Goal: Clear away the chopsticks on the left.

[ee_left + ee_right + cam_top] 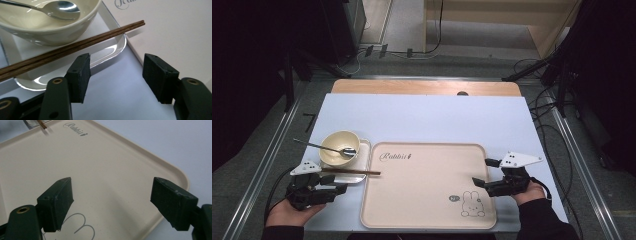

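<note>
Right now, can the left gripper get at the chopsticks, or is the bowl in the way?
Probably yes. The left gripper is open, just short of the chopsticks, which lie across the small white tray with nothing between. The bowl sits beyond them, not in the path.

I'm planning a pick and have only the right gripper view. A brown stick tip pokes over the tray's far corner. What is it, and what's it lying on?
Observer: A pair of chopsticks. They lie across a small white dish beside the tray, with their tips just over the tray's edge.
Operator: Is anything else on that dish?
Observer: A cream bowl stands on it, with a metal spoon resting inside.
Operator: Where's the left claw?
Observer: The left claw is open and holds nothing. It sits at the dish's near corner, just short of the chopsticks.
</note>
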The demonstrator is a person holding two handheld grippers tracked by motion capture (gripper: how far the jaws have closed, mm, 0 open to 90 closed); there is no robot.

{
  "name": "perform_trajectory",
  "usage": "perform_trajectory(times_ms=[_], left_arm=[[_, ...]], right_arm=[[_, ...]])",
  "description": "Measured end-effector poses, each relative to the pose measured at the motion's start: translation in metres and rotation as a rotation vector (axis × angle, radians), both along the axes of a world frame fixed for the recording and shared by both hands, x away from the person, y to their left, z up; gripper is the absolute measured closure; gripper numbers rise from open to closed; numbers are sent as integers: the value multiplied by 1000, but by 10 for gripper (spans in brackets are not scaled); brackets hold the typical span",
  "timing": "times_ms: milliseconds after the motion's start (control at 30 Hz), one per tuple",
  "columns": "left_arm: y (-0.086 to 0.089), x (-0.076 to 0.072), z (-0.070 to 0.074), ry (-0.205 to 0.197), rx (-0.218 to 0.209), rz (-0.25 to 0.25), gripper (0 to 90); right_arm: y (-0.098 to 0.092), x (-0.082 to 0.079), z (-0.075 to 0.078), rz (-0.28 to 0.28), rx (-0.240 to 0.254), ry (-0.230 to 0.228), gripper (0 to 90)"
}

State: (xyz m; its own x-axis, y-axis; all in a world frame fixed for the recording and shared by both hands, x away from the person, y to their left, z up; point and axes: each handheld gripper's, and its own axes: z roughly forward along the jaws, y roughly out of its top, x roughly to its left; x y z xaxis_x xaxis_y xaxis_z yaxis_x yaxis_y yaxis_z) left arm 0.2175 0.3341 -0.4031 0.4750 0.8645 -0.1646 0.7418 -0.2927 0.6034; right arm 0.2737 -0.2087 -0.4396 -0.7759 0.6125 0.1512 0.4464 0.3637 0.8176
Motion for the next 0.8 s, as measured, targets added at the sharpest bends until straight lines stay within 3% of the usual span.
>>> perform_trajectory(times_ms=[133, 300, 400, 433, 467, 500, 533, 600, 667, 733, 800], left_arm=[[5, 2, -1, 21, 30, 33, 440], [11, 5, -1, 37, 6, 52, 483], [14, 7, -1, 31, 12, 56, 489], [18, 9, 1, 41, 26, 79, 492], [18, 9, 1, 41, 26, 79, 522], [25, 14, 1, 82, 10, 103, 548], [28, 15, 1, 87, 13, 115, 560], [31, 16, 1, 88, 49, 138, 643], [34, 19, 2, 110, 57, 160, 753], [36, 21, 2, 128, 51, 154, 868], [38, 25, 1, 144, 49, 158, 900]], right_arm=[[0, 0, 0, 0, 0, 2, 182], [1, 0, -1, -1, -5, 3, 181], [1, 0, -1, 0, -5, 1, 181], [1, 0, -1, -1, -8, 0, 181], [1, 0, -1, -1, -8, 0, 181], [1, 0, -1, -1, -6, 1, 181], [1, 0, -1, -1, -5, 2, 181], [1, 0, -1, -2, -6, 1, 180], [1, 0, -1, -2, -8, 0, 180], [2, 0, -1, -6, -11, 0, 180], [2, 0, -1, -14, -19, -7, 180]])
